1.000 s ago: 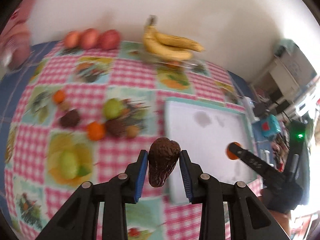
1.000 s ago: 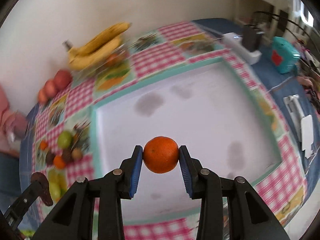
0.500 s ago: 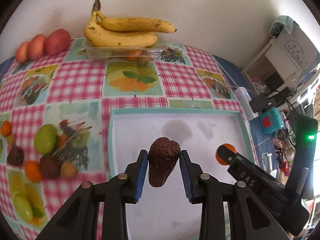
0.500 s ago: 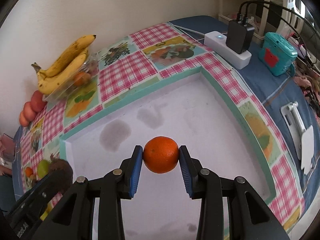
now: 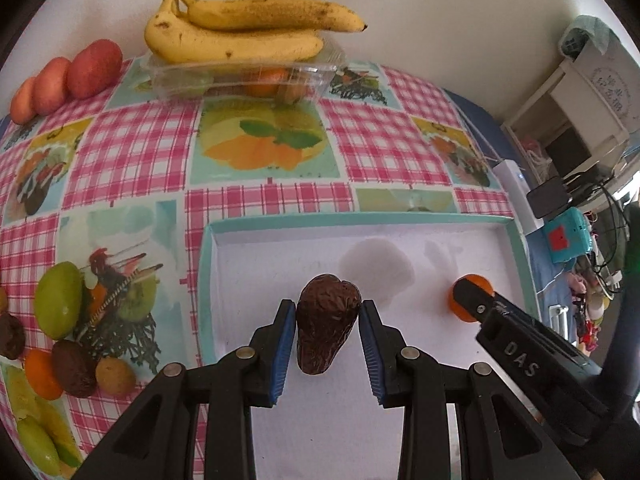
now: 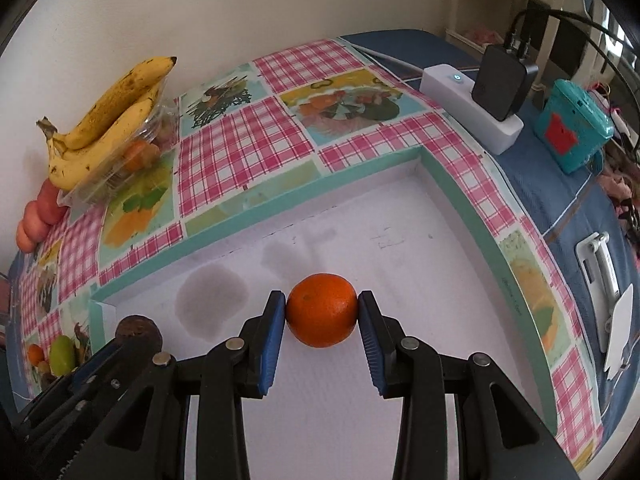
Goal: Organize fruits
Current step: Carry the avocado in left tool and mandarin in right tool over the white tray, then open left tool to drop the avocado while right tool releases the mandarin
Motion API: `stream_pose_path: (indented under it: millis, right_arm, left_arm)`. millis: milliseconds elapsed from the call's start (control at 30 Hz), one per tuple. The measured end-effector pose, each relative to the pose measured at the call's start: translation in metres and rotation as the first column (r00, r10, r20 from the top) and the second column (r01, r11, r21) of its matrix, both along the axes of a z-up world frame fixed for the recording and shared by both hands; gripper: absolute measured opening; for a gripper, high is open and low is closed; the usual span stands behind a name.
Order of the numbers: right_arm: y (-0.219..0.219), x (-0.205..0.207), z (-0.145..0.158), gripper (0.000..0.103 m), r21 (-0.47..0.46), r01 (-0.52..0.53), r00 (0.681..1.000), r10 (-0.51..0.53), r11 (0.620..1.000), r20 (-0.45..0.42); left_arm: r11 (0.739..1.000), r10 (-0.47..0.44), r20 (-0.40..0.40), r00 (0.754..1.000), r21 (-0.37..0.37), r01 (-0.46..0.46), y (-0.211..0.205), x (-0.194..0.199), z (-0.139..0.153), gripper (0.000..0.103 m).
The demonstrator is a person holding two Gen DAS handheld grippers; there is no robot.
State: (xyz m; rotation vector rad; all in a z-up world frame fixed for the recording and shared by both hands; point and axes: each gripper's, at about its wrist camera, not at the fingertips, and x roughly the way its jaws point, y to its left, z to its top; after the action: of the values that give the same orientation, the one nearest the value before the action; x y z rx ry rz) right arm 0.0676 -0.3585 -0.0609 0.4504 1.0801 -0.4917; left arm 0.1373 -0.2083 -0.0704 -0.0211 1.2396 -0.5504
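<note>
Brown fruit clamped in left tool, orange in right tool

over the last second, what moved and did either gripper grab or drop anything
Both grippers swung from the loose fruit over to the white tray and came lower above its floor. The left gripper stays shut on the dark brown fruit, the right gripper on the orange; nothing was let go. The bananas on the clear container and the table fruit stayed put.
</note>
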Motion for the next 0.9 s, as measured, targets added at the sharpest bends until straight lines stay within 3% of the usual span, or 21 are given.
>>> stream_pose_path:
  millis: [333, 500, 600, 700, 767, 900]
  right_arm:
    - [-0.001, -0.001, 0.002, 0.039, 0.006, -0.008, 1.000, 0.008, 1.000, -0.004]
    - [0.000, -0.002, 0.012, 0.047, -0.002, -0.014, 1.000, 0.014, 1.000, 0.015]
    - [-0.001, -0.004, 0.018, 0.048, -0.003, -0.010, 1.000, 0.010, 1.000, 0.023]
    - [-0.002, -0.007, 0.024, 0.062, -0.005, -0.010, 1.000, 0.010, 1.000, 0.016]
    - [-0.002, -0.009, 0.027, 0.064, -0.005, -0.010, 1.000, 0.010, 1.000, 0.014]
    - [-0.003, -0.014, 0.033, 0.074, -0.010, -0.009, 1.000, 0.009, 1.000, 0.009]
  left_arm:
    - [0.999, -0.007, 0.009, 1.000, 0.032, 0.006, -0.003, -0.002, 0.002, 0.036]
    - [0.999, 0.001, 0.012, 1.000, 0.037, -0.002, 0.003, -0.003, 0.010, 0.038]
    - [0.999, 0.001, 0.021, 1.000, 0.041, -0.002, 0.007, -0.005, 0.018, 0.060]
    - [0.999, 0.009, 0.030, 1.000, 0.053, -0.010, 0.010, -0.006, 0.026, 0.063]
    - [0.997, 0.019, 0.029, 0.999, 0.073, -0.021, 0.013, -0.007, 0.029, 0.073]
    - [0.992, 0.040, 0.049, 0.998, 0.114, -0.046, 0.023, -0.008, 0.036, 0.078]
